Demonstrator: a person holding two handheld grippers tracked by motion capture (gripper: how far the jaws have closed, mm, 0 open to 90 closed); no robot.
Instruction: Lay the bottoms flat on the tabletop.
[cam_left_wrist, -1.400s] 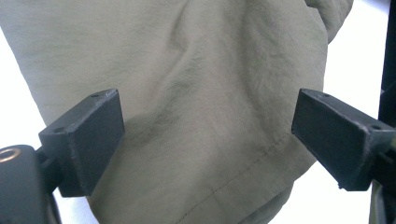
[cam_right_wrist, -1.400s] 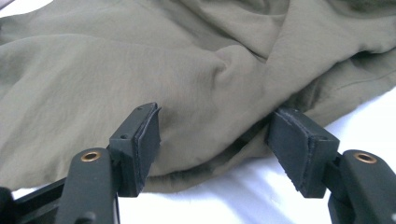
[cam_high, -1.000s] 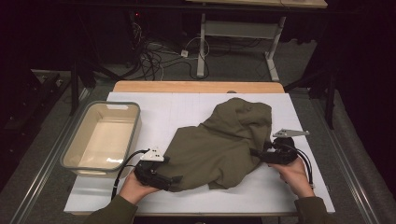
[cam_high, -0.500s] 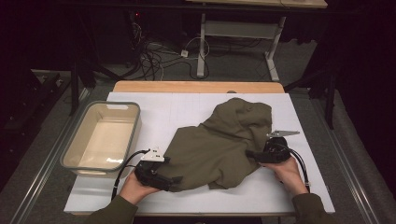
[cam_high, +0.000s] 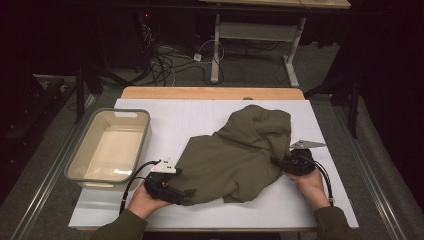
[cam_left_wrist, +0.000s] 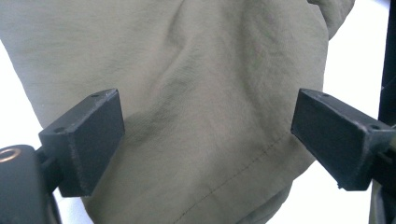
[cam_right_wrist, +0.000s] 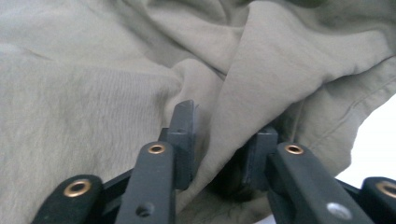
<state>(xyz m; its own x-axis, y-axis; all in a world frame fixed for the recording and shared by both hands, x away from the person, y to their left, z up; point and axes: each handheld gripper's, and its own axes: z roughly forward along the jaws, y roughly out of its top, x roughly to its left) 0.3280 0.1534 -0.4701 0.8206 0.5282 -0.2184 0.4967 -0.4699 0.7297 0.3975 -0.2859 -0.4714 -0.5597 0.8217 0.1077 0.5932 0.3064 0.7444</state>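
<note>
At the lower left of the high view, the left tongs (cam_high: 186, 194) are spread wide over the hem of the olive garment (cam_high: 235, 155). At lower right, the right tongs (cam_high: 278, 163) are nearly closed on a fold of it. The garment is crumpled mid-frame on the white table (cam_high: 200, 120). It is judged soft, light and limp, best taken at edges.

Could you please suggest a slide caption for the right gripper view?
Right claw closed on a fold of the olive garment over the white table.

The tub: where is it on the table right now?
In the high view the tub sits at the table's left edge, beyond the left gripper, apart from the olive garment.
</note>
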